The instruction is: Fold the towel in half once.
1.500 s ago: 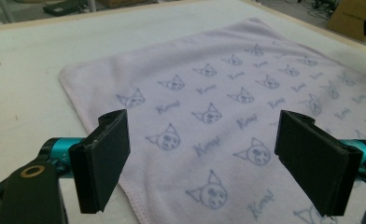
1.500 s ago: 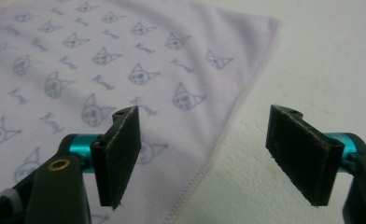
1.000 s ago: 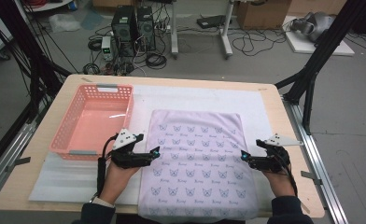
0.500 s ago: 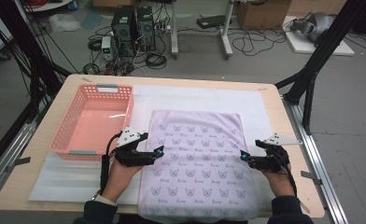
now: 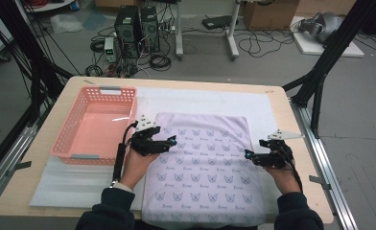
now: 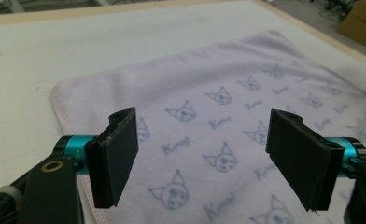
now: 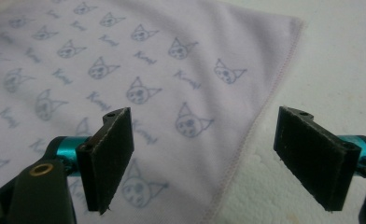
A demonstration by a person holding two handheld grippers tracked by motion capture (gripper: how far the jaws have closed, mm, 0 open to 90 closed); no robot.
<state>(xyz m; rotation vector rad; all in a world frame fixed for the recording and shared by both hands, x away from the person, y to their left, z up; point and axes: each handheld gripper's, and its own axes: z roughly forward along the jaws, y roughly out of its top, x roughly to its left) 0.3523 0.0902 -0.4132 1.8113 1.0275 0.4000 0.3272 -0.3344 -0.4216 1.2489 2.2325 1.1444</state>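
1. So far the towel (image 5: 205,167) lies flat and unfolded on the white mat (image 5: 71,182) of the bench (image 5: 277,103), its near edge hanging toward the person; no fold looks begun.
2. Left gripper (image 5: 169,142) hovers over the towel's left edge, its jaws wide but just now closing a little, nothing between them.
3. Right gripper (image 5: 248,155) sits at the right edge, jaws wide apart, empty, straddling the hem.
4. Left to do, I'd judge: grasp the edges, fold, perhaps stow.
5. Pink basket (image 5: 97,124), left of the towel, holds nothing.
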